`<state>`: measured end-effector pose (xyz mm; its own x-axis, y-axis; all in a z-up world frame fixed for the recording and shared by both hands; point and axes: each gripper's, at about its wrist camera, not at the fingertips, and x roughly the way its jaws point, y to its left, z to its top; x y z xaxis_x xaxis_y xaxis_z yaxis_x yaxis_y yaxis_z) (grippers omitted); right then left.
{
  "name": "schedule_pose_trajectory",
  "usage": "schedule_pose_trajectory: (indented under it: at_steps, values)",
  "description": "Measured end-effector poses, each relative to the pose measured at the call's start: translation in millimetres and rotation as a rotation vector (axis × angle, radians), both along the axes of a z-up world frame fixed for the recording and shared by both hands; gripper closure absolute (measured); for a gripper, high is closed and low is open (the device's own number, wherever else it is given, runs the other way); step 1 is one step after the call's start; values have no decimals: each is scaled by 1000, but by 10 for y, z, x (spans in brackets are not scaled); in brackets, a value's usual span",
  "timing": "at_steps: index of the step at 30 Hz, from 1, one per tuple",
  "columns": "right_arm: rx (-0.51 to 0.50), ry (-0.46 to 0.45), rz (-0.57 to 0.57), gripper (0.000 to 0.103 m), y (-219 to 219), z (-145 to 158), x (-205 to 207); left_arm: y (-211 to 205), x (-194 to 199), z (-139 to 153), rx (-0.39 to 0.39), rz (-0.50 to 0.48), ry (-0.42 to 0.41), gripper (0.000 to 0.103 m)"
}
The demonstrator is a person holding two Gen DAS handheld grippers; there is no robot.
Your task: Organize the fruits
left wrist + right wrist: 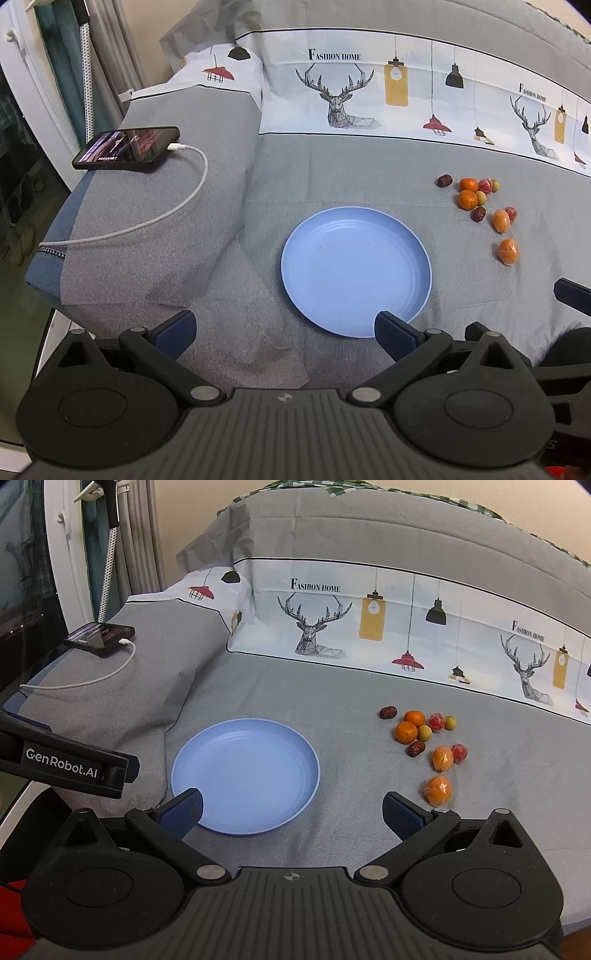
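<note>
Fruits lying loose on a grey bed point(332, 686) beside a blue plate point(291, 760).

Bedding is carrying the blue plate with nothing lying on it, and to its right, well apart, the fruit cluster point(424, 734) of oranges, red dates and small green and red fruits is sitting. A phone point(127, 147) is charging on the raised fold at left. Left hand-held gripper point(284, 332) and right hand-held gripper point(291, 810) are both hovering near the plate's front rim, fingers spread wide, gripping nothing.

Blue plate point(245, 771), fruits point(424, 734) beside (loose cluster) — gray bedspread point(314, 686)
</note>
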<state>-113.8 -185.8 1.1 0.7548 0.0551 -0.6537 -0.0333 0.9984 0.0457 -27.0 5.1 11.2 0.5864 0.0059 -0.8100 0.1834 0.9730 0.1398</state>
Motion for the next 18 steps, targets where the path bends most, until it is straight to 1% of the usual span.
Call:
schedule_pose_trajectory:
  at_steps: [9,10,12,13,14,15,16,18]
  values:
    - [-4,15,3,0,25,-38,-1,-4,24,-26,7,0,10,0]
    - [-11,29,3,0,25,-41,4,-3,31,-30,8,0,12,0]
    - [-44,99,3,0,15,-40,19,-8,41,-39,12,2,16,0]
    - [-42,99,3,0,19,-49,18,-11,46,-44,13,2,18,0]
    - [-60,145,4,0,-20,-39,36,-16,52,-51,14,1,20,0]
    - [-56,142,3,0,-21,-45,34,-21,56,-55,13,-1,23,0]
    - [-36,104,1,0,-30,-64,28,-22,60,-60,10,-6,26,0]
    - [-13,71,-7,0,-59,-95,34,-33,68,-78,7,-8,30,0]
